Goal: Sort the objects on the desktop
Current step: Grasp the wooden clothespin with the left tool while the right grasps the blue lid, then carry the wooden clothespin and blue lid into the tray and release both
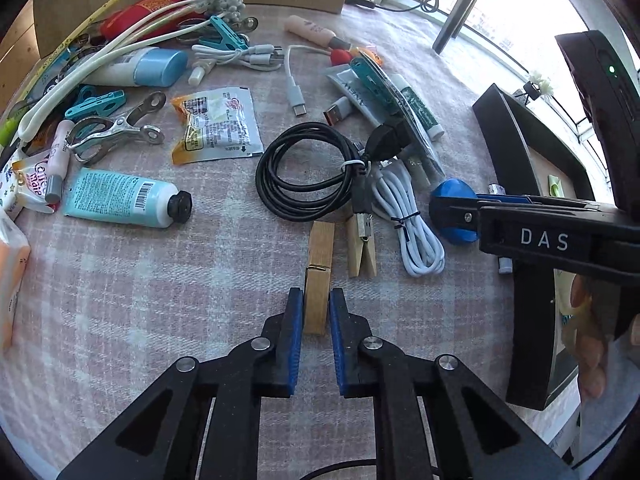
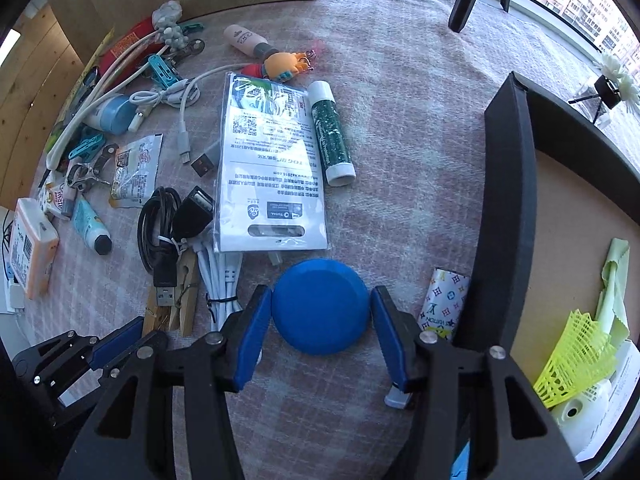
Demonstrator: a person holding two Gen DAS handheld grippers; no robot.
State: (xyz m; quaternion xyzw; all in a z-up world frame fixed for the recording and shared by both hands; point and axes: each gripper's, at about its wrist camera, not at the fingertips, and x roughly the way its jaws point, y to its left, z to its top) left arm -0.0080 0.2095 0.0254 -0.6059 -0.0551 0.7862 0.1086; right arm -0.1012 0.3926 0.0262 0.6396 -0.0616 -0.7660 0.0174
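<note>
Left wrist view: the left gripper [image 1: 313, 304] pinches a pale wooden clothespin [image 1: 318, 280] lying on the checked cloth; light and stiff, it suits this grip across its flat sides.

Right wrist view: the right gripper [image 2: 321, 312] stands spread around a blue round disc [image 2: 320, 306], the left pad touching its rim and the right just clear; it looks smooth and rigid, best taken across its widest part.
</note>
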